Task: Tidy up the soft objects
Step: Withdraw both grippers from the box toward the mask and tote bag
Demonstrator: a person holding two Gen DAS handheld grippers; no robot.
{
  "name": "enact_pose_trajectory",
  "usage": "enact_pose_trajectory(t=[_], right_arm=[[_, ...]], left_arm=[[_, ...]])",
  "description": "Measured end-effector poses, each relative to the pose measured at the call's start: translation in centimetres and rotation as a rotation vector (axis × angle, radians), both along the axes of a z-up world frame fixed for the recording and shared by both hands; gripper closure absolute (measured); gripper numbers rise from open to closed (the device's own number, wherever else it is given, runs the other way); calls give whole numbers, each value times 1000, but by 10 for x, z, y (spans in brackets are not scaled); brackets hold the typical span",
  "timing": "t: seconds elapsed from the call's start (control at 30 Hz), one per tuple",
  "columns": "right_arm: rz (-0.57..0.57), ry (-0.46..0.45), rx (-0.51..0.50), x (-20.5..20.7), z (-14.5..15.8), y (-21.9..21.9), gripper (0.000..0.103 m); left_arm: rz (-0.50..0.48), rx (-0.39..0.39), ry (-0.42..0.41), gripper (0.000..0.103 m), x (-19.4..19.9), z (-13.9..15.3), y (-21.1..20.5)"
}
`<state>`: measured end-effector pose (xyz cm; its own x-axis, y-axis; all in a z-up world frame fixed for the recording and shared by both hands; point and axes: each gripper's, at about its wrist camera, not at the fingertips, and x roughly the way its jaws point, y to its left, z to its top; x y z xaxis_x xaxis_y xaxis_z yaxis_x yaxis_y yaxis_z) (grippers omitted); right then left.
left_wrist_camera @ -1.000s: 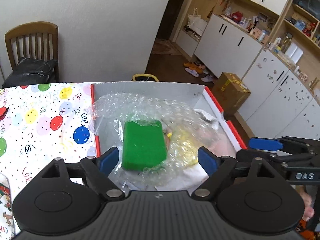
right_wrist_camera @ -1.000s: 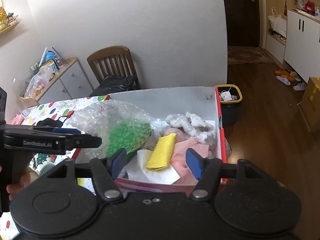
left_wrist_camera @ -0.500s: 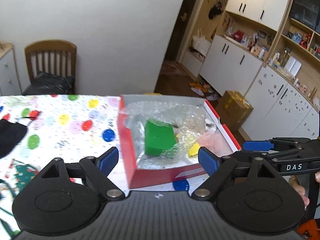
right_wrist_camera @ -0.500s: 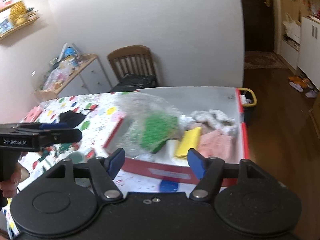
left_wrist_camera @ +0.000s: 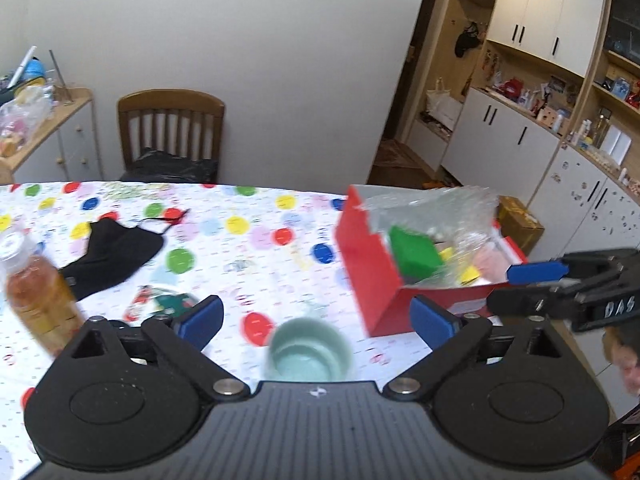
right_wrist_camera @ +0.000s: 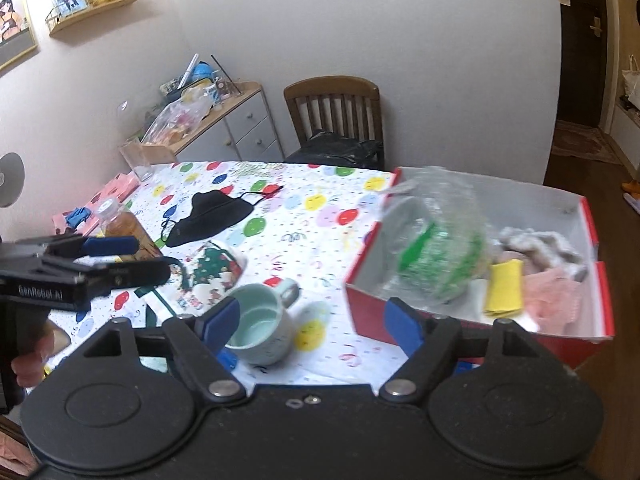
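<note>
A red box (left_wrist_camera: 372, 276) with a white inside (right_wrist_camera: 532, 204) stands on the balloon-print tablecloth. In it lie a green sponge (left_wrist_camera: 414, 254) under bubble wrap (right_wrist_camera: 436, 240), a yellow cloth (right_wrist_camera: 504, 286), a pink cloth (right_wrist_camera: 554, 300) and a white fluffy piece (right_wrist_camera: 540, 244). A black face mask (left_wrist_camera: 108, 252) (right_wrist_camera: 216, 212) lies flat on the cloth, left of the box. My left gripper (left_wrist_camera: 318, 318) hovers over the table with its jaws opening and nothing held. My right gripper (right_wrist_camera: 312, 320) is opening too, empty, just short of the box's near corner.
A pale green mug (left_wrist_camera: 308, 354) (right_wrist_camera: 256, 326) stands right under both grippers. A bottle of amber drink (left_wrist_camera: 36, 292) is at the left, a printed pouch (right_wrist_camera: 212, 276) beside the mug. A wooden chair (left_wrist_camera: 172, 128) and a cluttered sideboard (right_wrist_camera: 224, 120) stand behind the table.
Both grippers have drawn back from over the box and swung left. The box now sits to the right; the mug, mask and bottle have come into view. Both pairs of jaws stand wider.
</note>
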<state>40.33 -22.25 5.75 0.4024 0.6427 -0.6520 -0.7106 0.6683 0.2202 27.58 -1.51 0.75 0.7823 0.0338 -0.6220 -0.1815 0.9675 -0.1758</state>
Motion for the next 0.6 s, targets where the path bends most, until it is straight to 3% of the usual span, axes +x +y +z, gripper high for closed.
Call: enact_pose_trajectory(t=[0.1, 0.23, 0.6], right_arm=[[-5, 4, -5, -9, 1, 21, 19], [-9, -2, -7, -18, 2, 52, 8], [-44, 27, 0, -13, 3, 147, 0]], left_arm=[[6, 31, 7, 2, -13, -9, 20], [9, 82, 12, 2, -27, -23, 46], [-20, 142, 57, 2, -31, -76, 80]])
